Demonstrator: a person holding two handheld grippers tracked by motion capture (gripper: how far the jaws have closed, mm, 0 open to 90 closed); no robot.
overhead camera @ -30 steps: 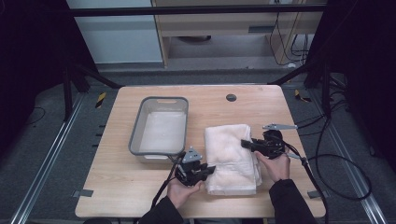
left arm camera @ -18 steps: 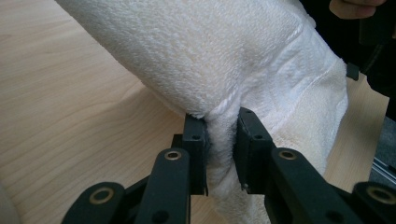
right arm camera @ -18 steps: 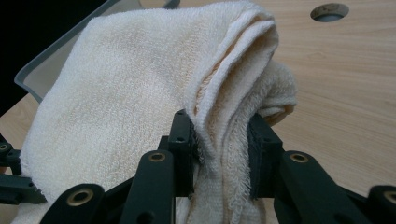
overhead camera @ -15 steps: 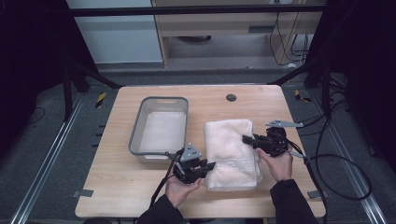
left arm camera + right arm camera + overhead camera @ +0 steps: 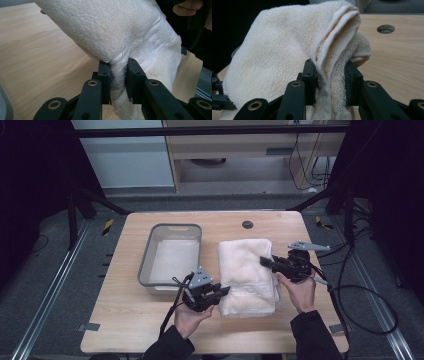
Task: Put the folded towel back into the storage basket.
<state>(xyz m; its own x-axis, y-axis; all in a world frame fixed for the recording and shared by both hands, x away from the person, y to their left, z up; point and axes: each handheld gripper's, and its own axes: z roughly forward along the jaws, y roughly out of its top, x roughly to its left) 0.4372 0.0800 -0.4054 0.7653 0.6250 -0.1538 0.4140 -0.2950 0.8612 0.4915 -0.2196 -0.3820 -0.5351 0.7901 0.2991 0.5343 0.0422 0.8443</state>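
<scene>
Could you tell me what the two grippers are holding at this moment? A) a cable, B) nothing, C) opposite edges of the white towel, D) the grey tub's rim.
C: the left gripper pinches a fold of the white towel, and the right gripper clamps its layered edge.

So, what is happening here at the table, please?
A person works a folded white towel on the wooden table with two hand-held grippers. The left gripper pinches its near left edge, the right gripper its right edge, both with jaws shut on the cloth. A grey bin stands beside the towel.
</scene>
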